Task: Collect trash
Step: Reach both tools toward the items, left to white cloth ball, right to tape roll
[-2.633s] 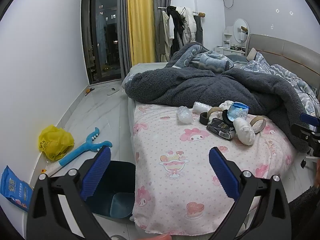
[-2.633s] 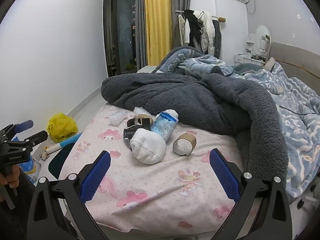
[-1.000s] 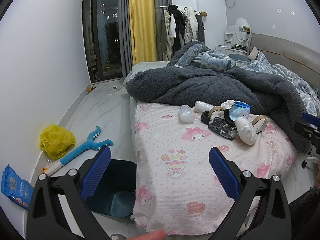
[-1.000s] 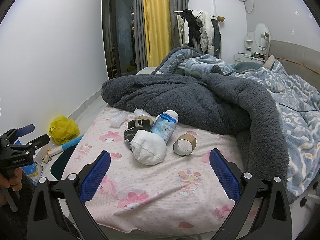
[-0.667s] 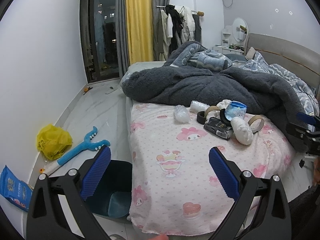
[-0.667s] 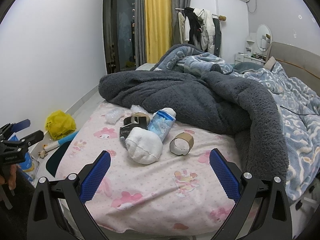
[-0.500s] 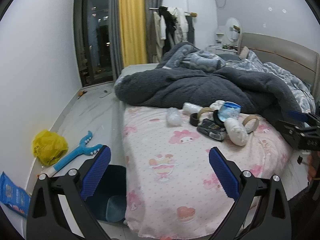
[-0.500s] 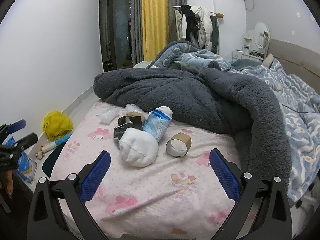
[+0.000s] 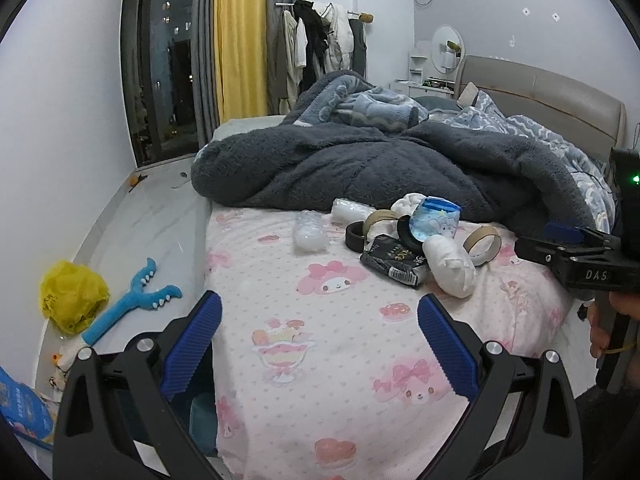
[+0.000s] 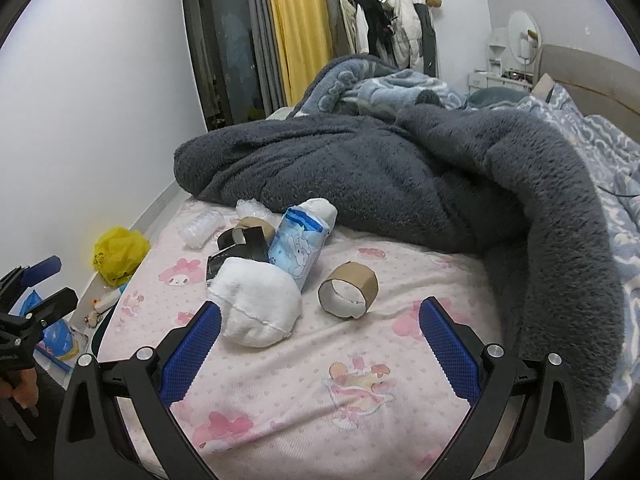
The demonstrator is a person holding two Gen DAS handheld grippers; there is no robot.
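Three cardboard tape rings (image 10: 348,290), two plastic wads (image 9: 309,232) (clear), one blue pack (image 10: 296,246).

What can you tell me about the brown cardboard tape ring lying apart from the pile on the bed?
The cardboard tape ring is an empty tape core: brown outside, pale whitish inside, its inner edge slightly ragged. It lies on its curved side on the pink cartoon-print sheet, its opening turned towards the right wrist camera. It sits just right of the blue tissue pack and white bundle, seemingly touching neither, with the grey fleece blanket behind. Both grippers are open and away from it.
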